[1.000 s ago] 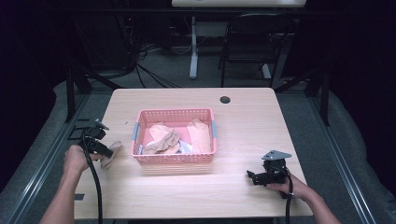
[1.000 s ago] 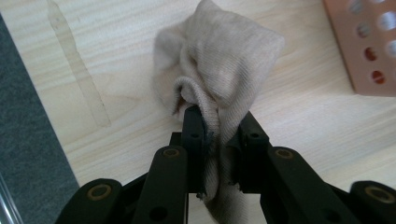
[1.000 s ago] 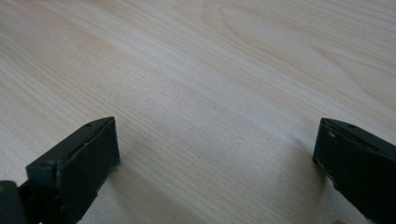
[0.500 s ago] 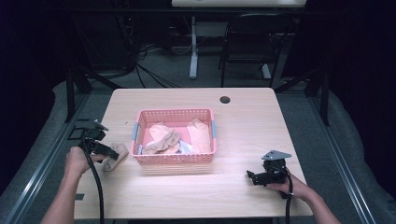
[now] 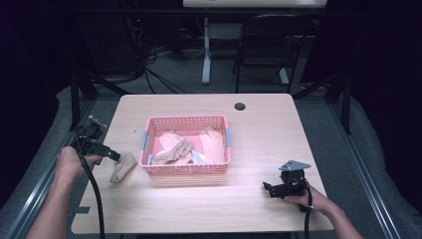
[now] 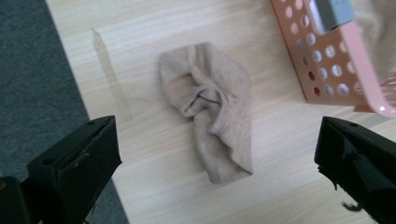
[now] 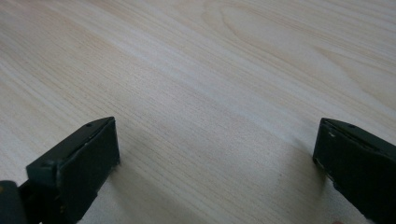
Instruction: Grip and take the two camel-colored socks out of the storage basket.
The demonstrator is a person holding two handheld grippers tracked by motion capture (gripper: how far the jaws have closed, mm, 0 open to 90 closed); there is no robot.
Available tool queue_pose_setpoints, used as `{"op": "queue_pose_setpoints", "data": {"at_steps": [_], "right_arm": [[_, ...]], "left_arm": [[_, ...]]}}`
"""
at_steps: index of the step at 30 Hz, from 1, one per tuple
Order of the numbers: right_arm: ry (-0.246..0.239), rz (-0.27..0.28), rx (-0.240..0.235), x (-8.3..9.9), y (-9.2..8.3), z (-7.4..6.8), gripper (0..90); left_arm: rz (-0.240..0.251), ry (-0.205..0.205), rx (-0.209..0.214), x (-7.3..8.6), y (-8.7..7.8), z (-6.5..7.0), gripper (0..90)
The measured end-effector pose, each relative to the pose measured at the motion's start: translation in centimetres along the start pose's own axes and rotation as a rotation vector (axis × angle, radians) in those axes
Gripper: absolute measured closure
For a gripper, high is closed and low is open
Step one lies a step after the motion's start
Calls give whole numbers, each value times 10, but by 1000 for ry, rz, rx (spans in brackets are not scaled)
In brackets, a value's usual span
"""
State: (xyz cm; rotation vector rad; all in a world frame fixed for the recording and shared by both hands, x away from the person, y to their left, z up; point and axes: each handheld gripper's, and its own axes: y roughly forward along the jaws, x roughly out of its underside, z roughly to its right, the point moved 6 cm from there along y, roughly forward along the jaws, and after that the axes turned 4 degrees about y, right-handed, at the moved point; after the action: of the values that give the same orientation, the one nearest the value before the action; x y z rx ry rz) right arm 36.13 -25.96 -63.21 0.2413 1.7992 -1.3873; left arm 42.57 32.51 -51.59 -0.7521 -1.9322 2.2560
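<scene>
A beige sock (image 5: 123, 167) lies crumpled on the table just left of the pink basket (image 5: 184, 119). In the left gripper view the same sock (image 6: 210, 107) lies flat on the wood below the jaws. My left gripper (image 5: 110, 154) hovers above its left end. Its jaws have just been opening and now stand wide apart with nothing between them. The left gripper (image 6: 219, 137) looks down past the basket's corner (image 6: 327, 70). My right gripper (image 5: 266, 188) rests low over the table's front right, open, with bare wood between its jaws (image 7: 217, 140).
The basket holds several more beige socks (image 5: 174, 147) and a bit of pale blue cloth. A round cable hole (image 5: 240, 106) sits near the table's far edge. The table's left edge (image 6: 70, 84) runs close beside the sock, with grey floor beyond.
My left gripper has opened, let go of the sock and risen off it. The sock stays on the table left of the basket. The right gripper has not moved.
</scene>
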Motion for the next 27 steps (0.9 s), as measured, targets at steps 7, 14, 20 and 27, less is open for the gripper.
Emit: {"op": "queue_pose_setpoints", "data": {"at_steps": [7, 14, 20, 27], "right_arm": [[1, 0, 1, 0, 0, 0, 0], [0, 0, 0, 0, 0, 0, 0], [4, -1, 2, 0, 0, 0, 0], [5, 0, 2, 0, 0, 0, 0]], "left_arm": [[16, 21, -18, -12, -27, 1, 0], [28, 57, -40, -26, -47, 8, 0], [46, 101, -46, -43, -63, 23, 0], [45, 154, -45, -58, -64, 39, 0]]}}
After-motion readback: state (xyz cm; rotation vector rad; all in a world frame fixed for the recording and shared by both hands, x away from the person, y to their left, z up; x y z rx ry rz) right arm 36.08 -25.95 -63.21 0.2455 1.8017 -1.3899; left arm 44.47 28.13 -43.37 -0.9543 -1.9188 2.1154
